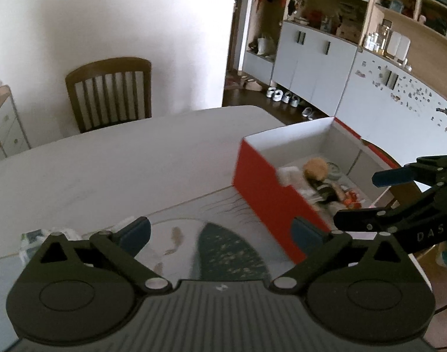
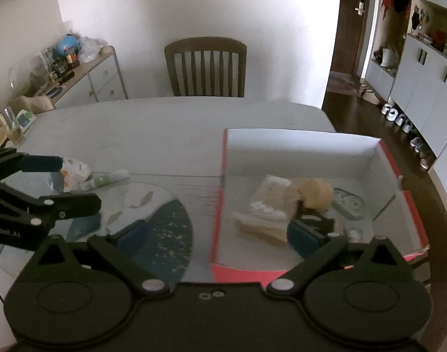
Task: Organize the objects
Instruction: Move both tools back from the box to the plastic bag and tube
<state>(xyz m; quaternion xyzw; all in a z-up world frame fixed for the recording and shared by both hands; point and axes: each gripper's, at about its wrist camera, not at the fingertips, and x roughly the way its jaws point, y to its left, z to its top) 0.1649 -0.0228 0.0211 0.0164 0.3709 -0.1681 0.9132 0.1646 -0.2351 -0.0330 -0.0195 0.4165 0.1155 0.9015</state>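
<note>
A: Red on the outside, white inside: an open cardboard box (image 2: 308, 152) sits on the right part of a pale table (image 2: 153, 129). What lies in it?

B: A tan plush toy (image 2: 316, 195), a folded white cloth (image 2: 270, 205) and a small tin (image 2: 348, 202), bunched at the near end.

A: And the grippers?

B: The left gripper (image 1: 220, 231) hangs over a glossy mat (image 1: 223, 249) beside the box, jaws spread wide, nothing between them. The right gripper (image 2: 217, 236) straddles the box's left wall, jaws equally wide and empty.

A: Anything outside the box?

B: A crumpled white packet (image 2: 75, 173) and a small tube (image 2: 109, 179), left of the mat. A wooden chair (image 2: 206, 67) stands behind the table
</note>
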